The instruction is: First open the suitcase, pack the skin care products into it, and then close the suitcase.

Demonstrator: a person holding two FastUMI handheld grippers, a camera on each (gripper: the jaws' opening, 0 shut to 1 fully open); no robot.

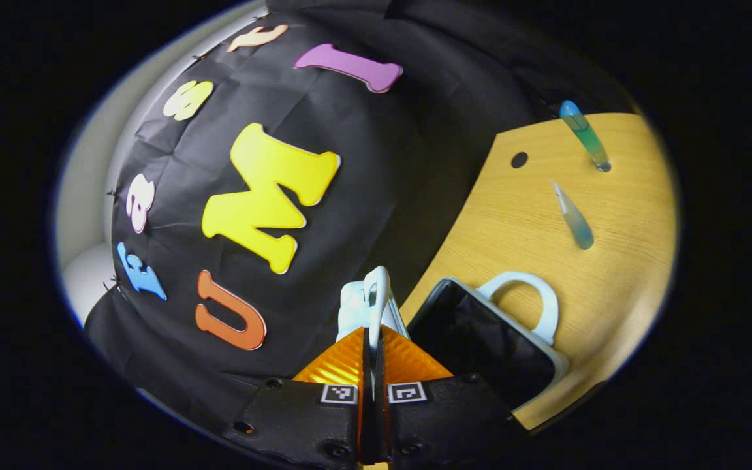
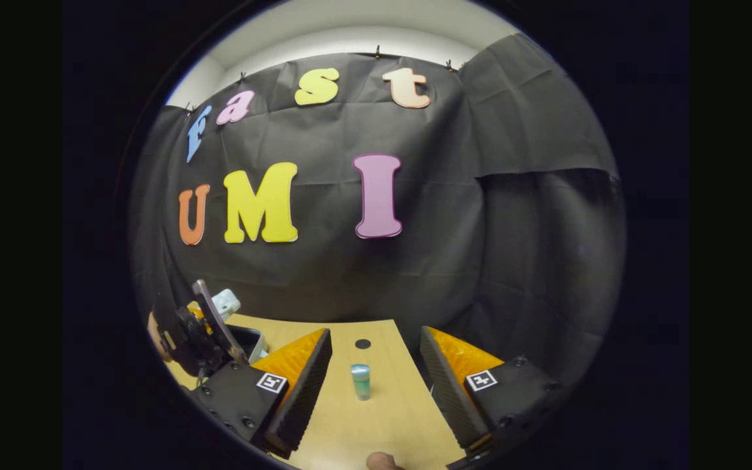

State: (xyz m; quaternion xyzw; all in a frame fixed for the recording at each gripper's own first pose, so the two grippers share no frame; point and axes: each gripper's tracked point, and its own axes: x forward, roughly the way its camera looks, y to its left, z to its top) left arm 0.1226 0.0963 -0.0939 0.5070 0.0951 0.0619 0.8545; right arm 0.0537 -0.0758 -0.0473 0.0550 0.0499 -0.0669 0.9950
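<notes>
Suitcase (image 1: 480, 333), small, pale blue hard shell with rounded corners, lying open on a light wood-grain table (image 1: 611, 294); the base half shows a dull black fabric lining, a looped pale handle (image 1: 532, 297) standing off its far edge. Lid (image 1: 376, 303) of the same pale plastic, raised on edge, its rim pinched between the fingers of the left gripper (image 1: 372, 339), whose jaws sit almost pressed together with only the thin rim between them; ribbed, wedge-shaped finger faces, square printed markers on the black bodies behind. The lower part of the lid and the near corner of the case are hidden behind this gripper. Two skin care tubes, slim, translucent blue-green, tapering: the farther tube (image 1: 585, 136) stands near the table's back edge, the nearer tube (image 1: 573, 215) lies between it and the handle; both apart from the case. A small dark round hole (image 1: 519, 159) marks the tabletop. In the right gripper view, right gripper (image 2: 376, 365), jaws spread wide, holding nothing; one capped tube stands on the table between its fingers (image 2: 297, 372) but farther off, untouched. At the left of that view the other gripper's body and part of a hand are dim and hard to make out. A rounded pale shape at the bottom edge is cut off, unidentifiable.
</notes>
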